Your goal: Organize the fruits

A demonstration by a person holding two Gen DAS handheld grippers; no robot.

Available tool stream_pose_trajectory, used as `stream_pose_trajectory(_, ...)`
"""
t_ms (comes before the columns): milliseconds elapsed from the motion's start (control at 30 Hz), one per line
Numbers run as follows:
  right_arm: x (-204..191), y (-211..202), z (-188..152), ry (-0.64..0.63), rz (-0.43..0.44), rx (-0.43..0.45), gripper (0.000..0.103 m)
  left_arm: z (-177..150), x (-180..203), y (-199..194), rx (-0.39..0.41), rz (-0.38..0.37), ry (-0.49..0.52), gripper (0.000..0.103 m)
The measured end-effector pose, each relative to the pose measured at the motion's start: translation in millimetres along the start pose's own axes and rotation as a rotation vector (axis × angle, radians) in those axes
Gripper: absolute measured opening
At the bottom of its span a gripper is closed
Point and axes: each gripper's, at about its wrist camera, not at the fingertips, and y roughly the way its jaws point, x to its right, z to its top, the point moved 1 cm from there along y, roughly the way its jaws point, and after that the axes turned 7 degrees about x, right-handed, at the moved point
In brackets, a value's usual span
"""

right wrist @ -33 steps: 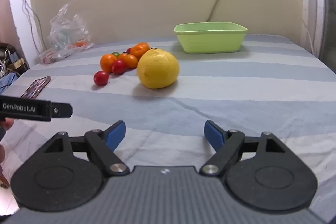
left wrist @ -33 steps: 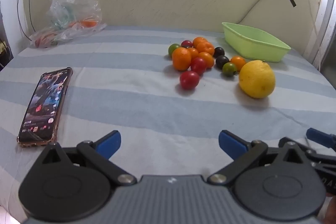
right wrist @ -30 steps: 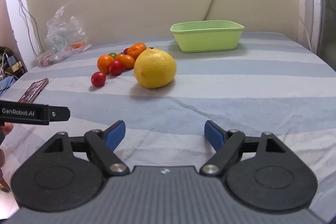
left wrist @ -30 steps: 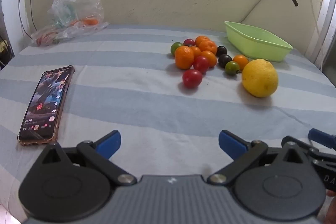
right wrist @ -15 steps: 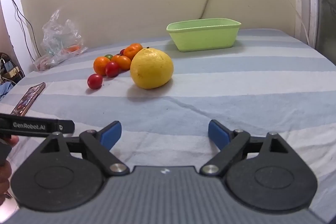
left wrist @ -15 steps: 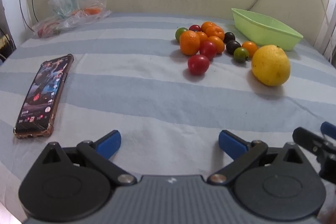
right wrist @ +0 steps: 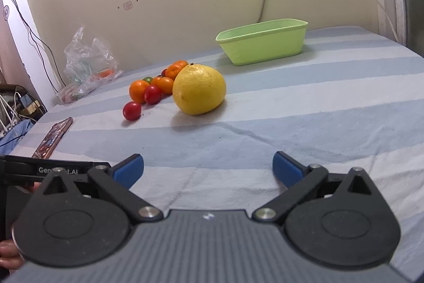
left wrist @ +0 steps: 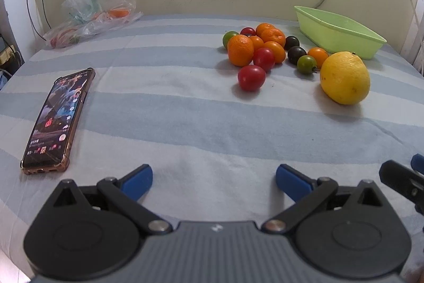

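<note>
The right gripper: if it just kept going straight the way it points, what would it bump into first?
Probably the big yellow citrus fruit. The right gripper is open with only bare striped cloth before it; the fruit sits about on its centre line, though depth is hard to judge.

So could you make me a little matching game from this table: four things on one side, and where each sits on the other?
Things:
1. phone
2. green tub
3. big yellow fruit
4. plastic bag

Places:
A. far left, by the wall
B. far right, by the wall
C. near left edge of the cloth
D. right of the small fruit pile

Pairs: 1-C, 2-B, 3-D, 4-A
</note>
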Motion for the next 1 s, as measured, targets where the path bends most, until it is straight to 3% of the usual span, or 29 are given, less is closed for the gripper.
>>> stream_pose_trajectory(567,-0.3,-2.8,-1.2,0.017,-0.005,0.008,0.103,-1.1,-1.6,-0.8,-0.004,-0.007,-0.012,0.103)
stream_pose_trajectory(1000,-0.6,-5.9,-4.1,0.013,0.009,0.015,0.103,-9.9,-2.0,-5.7,0.06,-0.021,-0.001,0.103)
